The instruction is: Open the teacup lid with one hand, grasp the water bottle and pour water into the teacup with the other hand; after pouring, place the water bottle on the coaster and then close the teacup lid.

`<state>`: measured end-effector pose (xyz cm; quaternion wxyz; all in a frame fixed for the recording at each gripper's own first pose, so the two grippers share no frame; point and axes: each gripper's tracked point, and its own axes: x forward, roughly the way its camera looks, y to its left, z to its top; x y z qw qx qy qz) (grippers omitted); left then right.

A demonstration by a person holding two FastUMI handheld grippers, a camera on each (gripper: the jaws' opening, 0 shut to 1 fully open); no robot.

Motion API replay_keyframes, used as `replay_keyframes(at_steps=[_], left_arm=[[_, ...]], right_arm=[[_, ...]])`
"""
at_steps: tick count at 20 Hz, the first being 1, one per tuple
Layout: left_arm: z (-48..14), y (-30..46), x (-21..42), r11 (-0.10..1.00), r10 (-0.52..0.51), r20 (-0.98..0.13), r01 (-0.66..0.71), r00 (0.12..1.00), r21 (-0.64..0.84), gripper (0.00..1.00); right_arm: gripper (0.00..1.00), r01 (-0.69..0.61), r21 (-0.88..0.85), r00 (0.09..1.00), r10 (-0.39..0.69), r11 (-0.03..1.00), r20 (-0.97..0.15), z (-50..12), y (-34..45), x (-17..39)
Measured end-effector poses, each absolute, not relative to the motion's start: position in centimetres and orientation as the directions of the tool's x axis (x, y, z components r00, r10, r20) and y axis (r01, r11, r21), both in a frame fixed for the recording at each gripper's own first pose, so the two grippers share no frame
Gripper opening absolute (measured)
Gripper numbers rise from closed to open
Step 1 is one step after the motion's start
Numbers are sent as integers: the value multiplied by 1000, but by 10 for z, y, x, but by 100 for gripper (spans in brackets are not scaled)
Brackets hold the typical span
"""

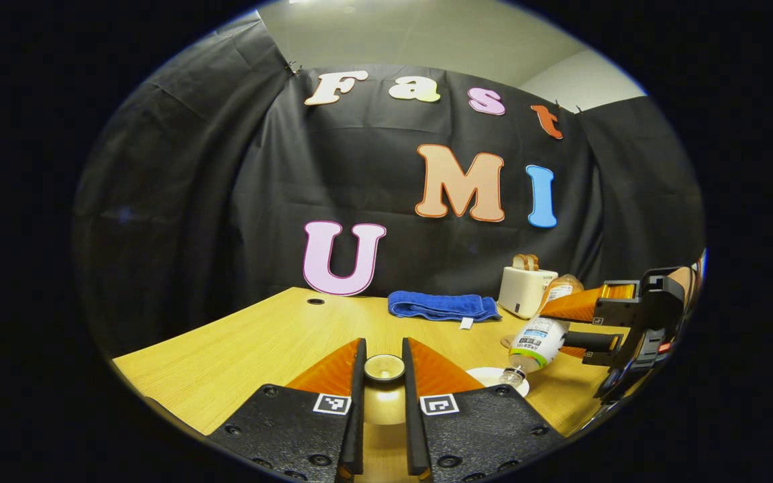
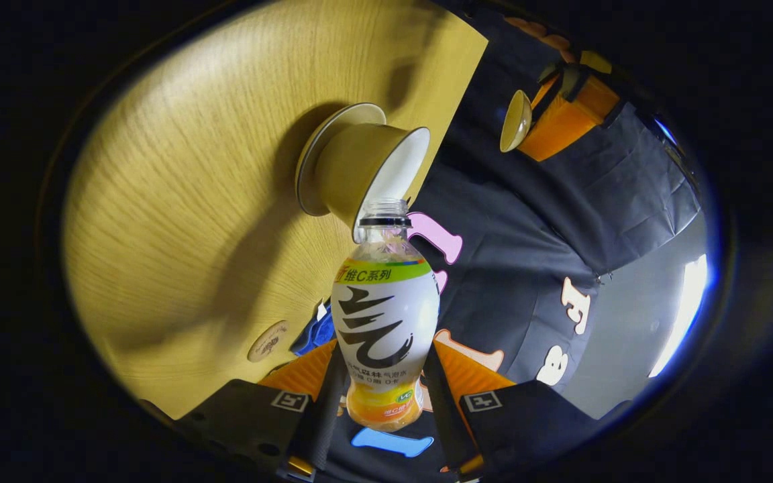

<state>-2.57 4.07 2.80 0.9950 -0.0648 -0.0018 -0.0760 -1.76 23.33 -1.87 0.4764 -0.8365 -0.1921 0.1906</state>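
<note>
Left gripper view: left gripper (image 1: 384, 376) at the bottom, fingers closed on the teacup lid (image 1: 384, 367), knob pinched between the two pads, lid lifted clear of the cup and held above the wooden table (image 1: 252, 342). To the right, right gripper (image 1: 571, 325) reaching in from the edge, clamped on the water bottle (image 1: 539, 341). Bottle tipped neck-down, open mouth just over the rim of the teacup (image 1: 490, 377), of which only a pale rim sliver shows behind the left gripper's finger. Farther back on the table: folded blue towel (image 1: 441, 306), white toaster (image 1: 525, 290) with bread slices (image 1: 526, 261) standing in its slots, just right of the towel. Small dark hole in the tabletop (image 1: 315, 301) near the back edge.

Right gripper view: right gripper (image 2: 384, 396) closed on the water bottle (image 2: 384, 322), both fingers pressing its lower body, orange liquid gathered at the base end near the camera. Uncapped neck pointing at the teacup (image 2: 366, 171), mouth right at the cup's white inner rim; touching or just short of it cannot be told. Teacup standing on its saucer (image 2: 313, 161) on the table (image 2: 185, 201). Round coaster (image 2: 268, 341) lying on the table well apart from the cup, bare. Beyond the cup, left gripper (image 2: 527, 117) with the teacup lid (image 2: 515, 121) in its fingers, held off to the side of the cup.
</note>
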Motion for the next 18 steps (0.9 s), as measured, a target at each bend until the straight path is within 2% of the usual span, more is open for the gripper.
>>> replay_keyframes(at_steps=[9,13,18], left_arm=[[40,32,-22,983,-145,30,147,989,-110,23],[47,29,-20,985,-146,42,149,988,-91,23],[54,22,-17,985,-151,52,155,987,-75,24]], right_arm=[[68,-77,-986,868,477,-148,-139,-15,224,-13],[70,-194,-980,866,475,37,-154,-20,219,-7],[67,-344,-876,872,460,340,-164,-19,215,-12]])
